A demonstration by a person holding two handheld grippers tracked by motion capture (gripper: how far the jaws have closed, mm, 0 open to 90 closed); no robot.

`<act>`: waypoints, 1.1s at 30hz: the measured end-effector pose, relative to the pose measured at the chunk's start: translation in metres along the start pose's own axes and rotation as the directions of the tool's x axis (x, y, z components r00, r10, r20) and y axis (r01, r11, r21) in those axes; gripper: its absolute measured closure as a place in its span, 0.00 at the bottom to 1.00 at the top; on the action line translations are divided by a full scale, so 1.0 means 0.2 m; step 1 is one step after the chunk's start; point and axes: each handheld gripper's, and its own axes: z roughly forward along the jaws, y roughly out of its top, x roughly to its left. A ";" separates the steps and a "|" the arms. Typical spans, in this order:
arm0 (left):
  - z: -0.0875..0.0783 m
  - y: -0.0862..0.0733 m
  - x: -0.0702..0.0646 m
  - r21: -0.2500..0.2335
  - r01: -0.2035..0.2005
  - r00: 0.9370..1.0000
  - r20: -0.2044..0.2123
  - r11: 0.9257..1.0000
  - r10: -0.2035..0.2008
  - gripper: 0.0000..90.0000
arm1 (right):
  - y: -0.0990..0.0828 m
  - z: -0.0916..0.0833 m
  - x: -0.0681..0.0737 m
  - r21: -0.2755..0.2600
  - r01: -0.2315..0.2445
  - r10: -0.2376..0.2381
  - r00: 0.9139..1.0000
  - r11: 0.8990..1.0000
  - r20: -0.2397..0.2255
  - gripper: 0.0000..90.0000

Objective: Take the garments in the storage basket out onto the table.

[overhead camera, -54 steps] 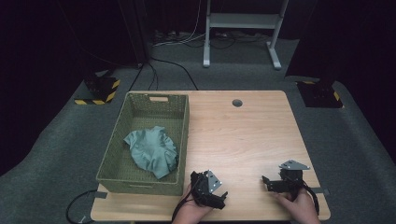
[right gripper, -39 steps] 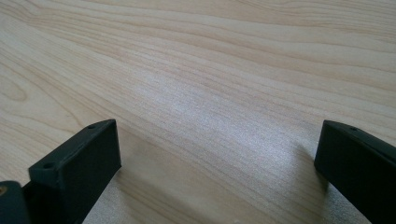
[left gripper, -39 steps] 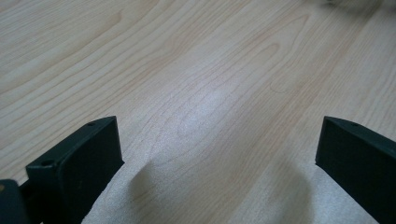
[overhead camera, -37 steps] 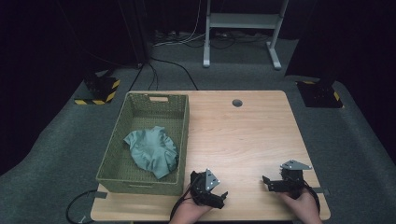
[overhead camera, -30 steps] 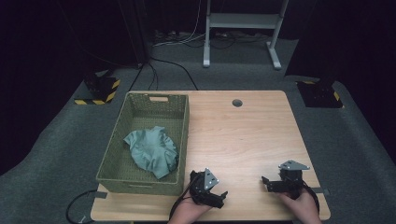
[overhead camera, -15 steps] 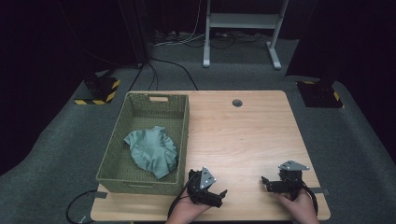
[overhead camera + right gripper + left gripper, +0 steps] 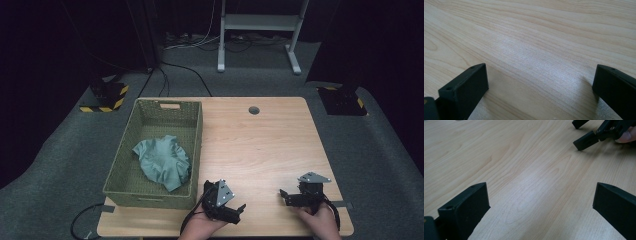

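My left gripper (image 7: pixel 239 210) rests low at the table's front edge, just right of the basket's near corner, and points right. In the left gripper view my left gripper (image 7: pixel 539 197) stands open over bare wood with nothing between its jaws. My right gripper (image 7: pixel 285 196) lies near the front right of the table and points left toward the other one. In the right gripper view my right gripper (image 7: pixel 540 77) is open too and holds nothing. The right gripper's open jaws also appear far off in the left gripper view, with a fingertip behind them.
A green woven basket (image 7: pixel 121 165) stands on the left part of the wooden table (image 7: pixel 260 145), with a crumpled teal cloth (image 7: pixel 162 161) inside. A small round hole (image 7: pixel 254 110) sits near the table's far edge. Cables and a metal stand lie on the floor beyond.
My left hand and gripper have shifted slightly at the front edge. The right gripper, the basket and the cloth have stayed where they were.
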 end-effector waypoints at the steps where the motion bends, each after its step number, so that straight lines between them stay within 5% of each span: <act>1: 0.00 0.01 -0.01 -0.005 -0.003 1.000 -0.005 1.000 0.003 0.01 | 0.00 0.00 0.00 0.000 0.000 0.000 1.000 1.000 0.000 0.00; 33: -0.19 0.10 0.04 -0.086 0.049 0.999 0.014 0.995 -0.048 0.01 | 0.00 0.00 0.00 0.000 -0.001 0.001 1.000 1.000 0.000 0.00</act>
